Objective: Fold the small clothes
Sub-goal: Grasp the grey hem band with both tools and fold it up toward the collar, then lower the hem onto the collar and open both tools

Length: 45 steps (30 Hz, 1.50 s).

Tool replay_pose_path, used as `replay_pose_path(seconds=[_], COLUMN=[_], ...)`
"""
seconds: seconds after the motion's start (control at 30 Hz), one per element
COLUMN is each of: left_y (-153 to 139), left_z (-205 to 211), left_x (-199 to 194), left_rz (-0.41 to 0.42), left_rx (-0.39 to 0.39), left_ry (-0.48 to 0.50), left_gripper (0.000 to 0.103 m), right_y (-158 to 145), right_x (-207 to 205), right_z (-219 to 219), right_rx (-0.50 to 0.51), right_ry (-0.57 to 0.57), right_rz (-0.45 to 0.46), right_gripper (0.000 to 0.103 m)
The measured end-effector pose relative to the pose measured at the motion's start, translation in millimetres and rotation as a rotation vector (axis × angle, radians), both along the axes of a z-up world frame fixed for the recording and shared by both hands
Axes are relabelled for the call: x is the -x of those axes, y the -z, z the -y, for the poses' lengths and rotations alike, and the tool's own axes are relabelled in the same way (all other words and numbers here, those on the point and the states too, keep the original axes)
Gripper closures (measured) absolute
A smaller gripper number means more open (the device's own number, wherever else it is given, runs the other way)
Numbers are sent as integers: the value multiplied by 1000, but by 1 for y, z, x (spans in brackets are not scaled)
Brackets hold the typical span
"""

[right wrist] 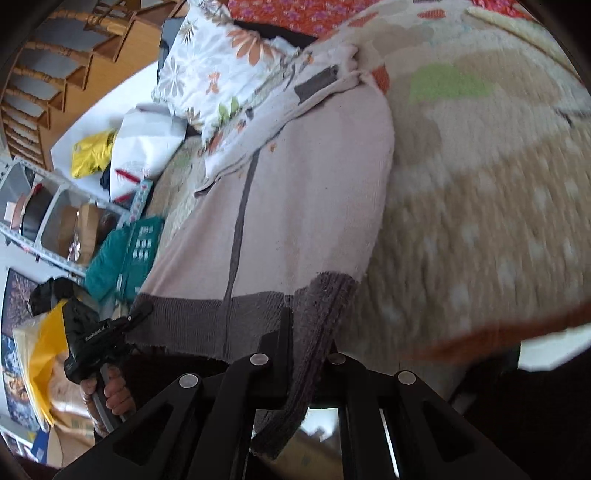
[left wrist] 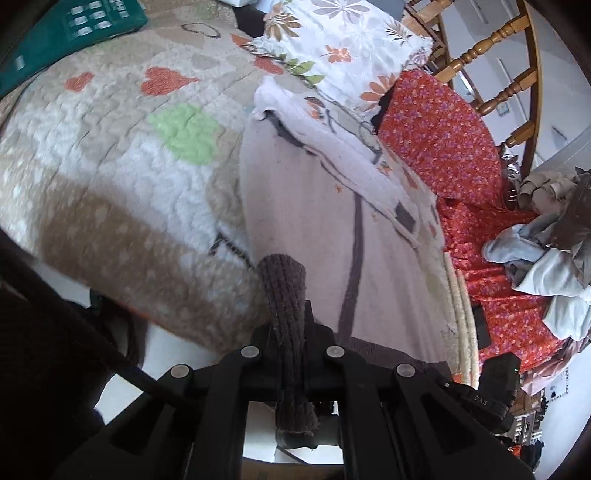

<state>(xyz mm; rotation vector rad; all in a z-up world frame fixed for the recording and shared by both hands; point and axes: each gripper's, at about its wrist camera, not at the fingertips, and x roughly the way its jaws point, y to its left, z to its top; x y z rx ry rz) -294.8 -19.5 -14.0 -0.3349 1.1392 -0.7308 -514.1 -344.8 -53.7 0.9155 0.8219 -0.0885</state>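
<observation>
A small pale pink knitted sweater [left wrist: 314, 206] with a dark grey centre stripe and grey ribbed hem lies spread on the bed; it also shows in the right wrist view [right wrist: 306, 199]. My left gripper [left wrist: 290, 332] is shut on one corner of the grey hem [left wrist: 284, 295], which bunches between the jaws. My right gripper [right wrist: 306, 343] is shut on the other hem corner [right wrist: 321, 306]. The left gripper also shows in the right wrist view [right wrist: 96, 339], held by a hand. The sweater's top end is folded over near the pillow.
A fluffy quilt [left wrist: 122, 155] with heart patches covers the bed. A floral pillow [left wrist: 343, 48] lies at the head, next to a red floral cloth [left wrist: 443, 140]. A pile of clothes [left wrist: 554, 254] sits at the right. A teal item [left wrist: 66, 33] lies far left.
</observation>
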Motion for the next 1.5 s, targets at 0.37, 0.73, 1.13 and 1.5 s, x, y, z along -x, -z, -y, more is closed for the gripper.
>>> replay_pose_path(seconds=[0.37,0.73,1.13,1.5], left_y=[-33,-31,-10,-38], left_z=[34,128,186,163], left_x=[-74,-230,-284,-271], left_rz=[110,167,165,325], left_rx=[-65,-162,-200,-249], left_ry=[-36,-132,-161,-235], left_gripper=[97,96,73,26], right_y=[-59,-93,-36,-65], right_x=[-53,-185,-256,-254], right_z=[17,107,189,184], right_rx=[151,224,75,343], right_ry=[-28,85,214,246], right_rz=[90,79,20,21], right_gripper=[99,99,96,29])
